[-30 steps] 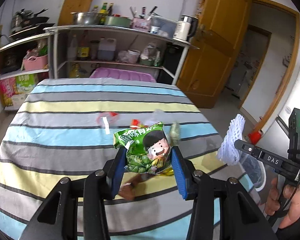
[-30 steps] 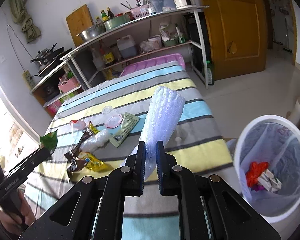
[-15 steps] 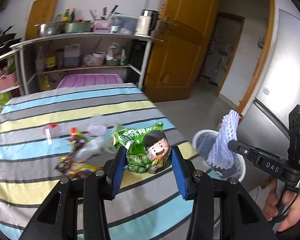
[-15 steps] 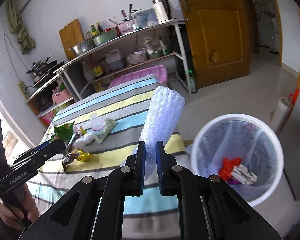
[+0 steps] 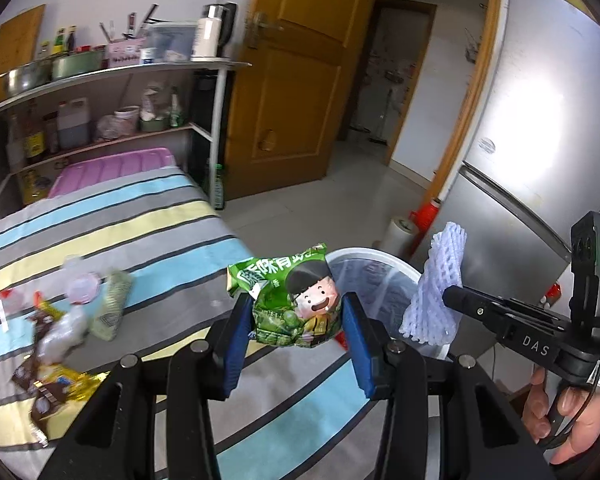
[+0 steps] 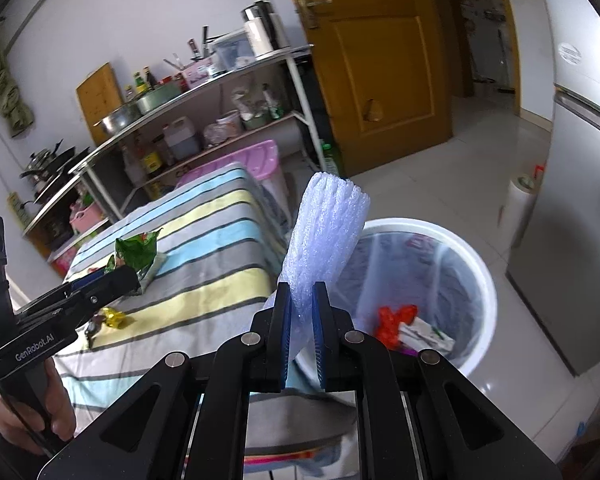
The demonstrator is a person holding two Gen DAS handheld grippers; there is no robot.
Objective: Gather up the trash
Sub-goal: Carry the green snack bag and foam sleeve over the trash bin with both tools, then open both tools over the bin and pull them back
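We note loose wrappers (image 5: 56,344) left on the striped table (image 5: 148,216), so collection is unfinished. The left gripper (image 5: 296,332) is clamped on a green snack bag (image 5: 292,300), held at the table's corner edge just short of the bin. The lined white bin (image 6: 432,280) on the floor already holds red and white scraps (image 6: 408,328). The right gripper (image 6: 302,332) pinches a white foam net (image 6: 324,236) above the bin's near rim. In our judgement both drops are clear: open floor beyond, refrigerator (image 6: 580,200) close on the right.
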